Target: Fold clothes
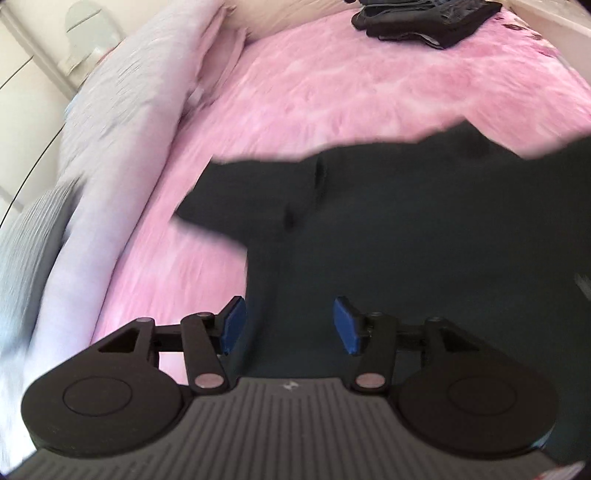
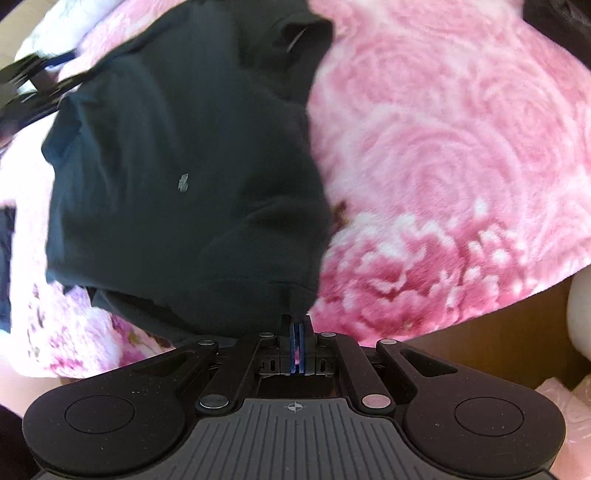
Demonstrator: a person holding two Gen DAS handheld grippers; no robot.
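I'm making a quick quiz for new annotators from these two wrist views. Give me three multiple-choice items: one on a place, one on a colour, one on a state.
1. Where does the folded pile of dark clothes lie?
A. at the far end of the bed
B. between the left fingers
C. on the floor

2. What colour is the blanket under the dark T-shirt?
A. green
B. pink
C. grey

3. How does the right gripper stand?
A. wide open
B. shut on the T-shirt's edge
C. out of view

Key: 1 A, the pile sits at the top of the left wrist view, far from the left gripper. 2 B, pink rose pattern in both views. 3 B, the blue pads meet with dark cloth running into them.
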